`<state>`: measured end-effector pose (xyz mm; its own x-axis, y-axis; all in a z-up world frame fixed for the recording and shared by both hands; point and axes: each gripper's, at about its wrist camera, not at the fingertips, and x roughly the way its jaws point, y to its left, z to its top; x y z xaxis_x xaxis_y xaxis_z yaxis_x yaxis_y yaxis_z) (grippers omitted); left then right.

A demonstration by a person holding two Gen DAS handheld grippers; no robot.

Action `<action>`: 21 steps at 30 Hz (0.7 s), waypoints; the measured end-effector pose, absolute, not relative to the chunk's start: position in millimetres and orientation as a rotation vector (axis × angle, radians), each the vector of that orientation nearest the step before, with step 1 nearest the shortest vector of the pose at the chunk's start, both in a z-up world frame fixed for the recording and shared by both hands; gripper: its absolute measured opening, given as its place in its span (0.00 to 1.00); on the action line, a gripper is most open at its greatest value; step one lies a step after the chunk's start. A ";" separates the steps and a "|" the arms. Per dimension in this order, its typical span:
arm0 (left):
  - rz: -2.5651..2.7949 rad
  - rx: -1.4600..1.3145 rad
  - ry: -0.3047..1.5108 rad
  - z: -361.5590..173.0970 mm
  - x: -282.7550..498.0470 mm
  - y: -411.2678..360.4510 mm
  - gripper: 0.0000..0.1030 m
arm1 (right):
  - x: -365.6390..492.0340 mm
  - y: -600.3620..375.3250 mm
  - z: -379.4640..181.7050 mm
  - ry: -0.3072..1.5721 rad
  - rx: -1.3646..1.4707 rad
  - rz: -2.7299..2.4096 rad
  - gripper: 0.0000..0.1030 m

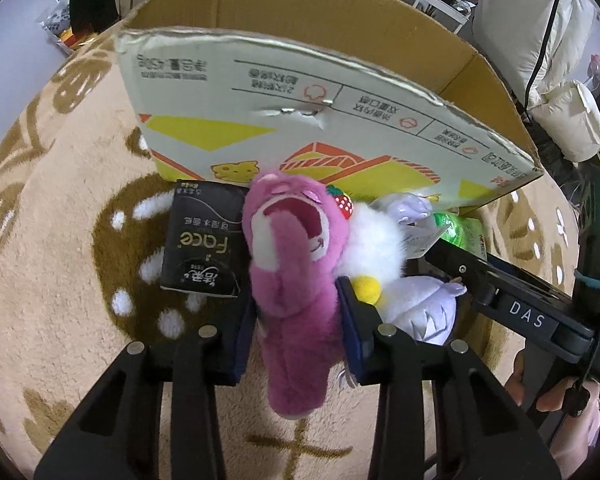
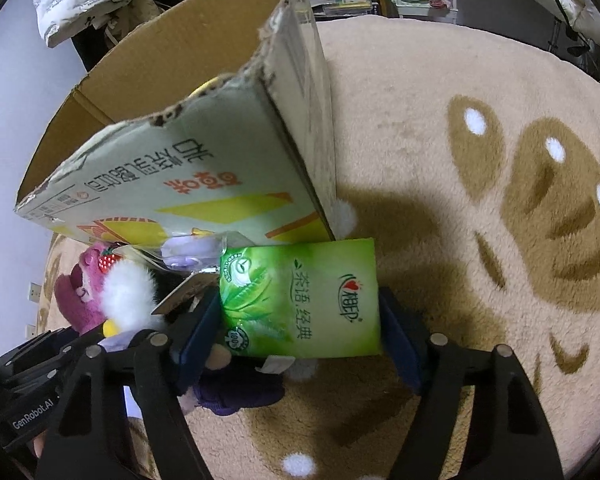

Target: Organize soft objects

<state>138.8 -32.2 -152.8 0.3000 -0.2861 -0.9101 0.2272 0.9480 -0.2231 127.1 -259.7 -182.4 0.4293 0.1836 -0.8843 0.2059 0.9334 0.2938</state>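
Note:
My left gripper [image 1: 298,316] is shut on a pink plush bear [image 1: 292,264] with a strawberry on its ear, held just above the rug in front of the open cardboard box [image 1: 300,92]. My right gripper [image 2: 300,320] is shut on a green tissue pack [image 2: 300,300], also close to the box's front wall [image 2: 188,184]. A white and purple plush [image 1: 404,280] lies beside the bear, and a black tissue pack [image 1: 204,240] lies on the rug to its left. The pink bear also shows in the right wrist view [image 2: 80,292].
A beige rug with brown bear pattern [image 2: 480,184] covers the floor. A dark purple soft item [image 2: 240,392] lies under the right gripper. White bedding [image 1: 540,32] and shelves stand behind the box. The right gripper's body [image 1: 520,308] is close on the left gripper's right.

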 end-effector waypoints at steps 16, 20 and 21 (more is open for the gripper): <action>-0.255 0.006 1.191 -139.7 124.7 -16.4 0.36 | 113.1 -262.4 -163.5 1.119 0.355 -0.028 0.76; -0.250 0.015 1.187 -137.2 122.9 -16.1 0.36 | 109.6 -265.4 -162.7 1.114 0.361 -0.034 0.76; -0.247 0.016 1.183 -136.2 122.0 -16.1 0.35 | 108.8 -265.9 -161.9 1.110 0.363 -0.036 0.76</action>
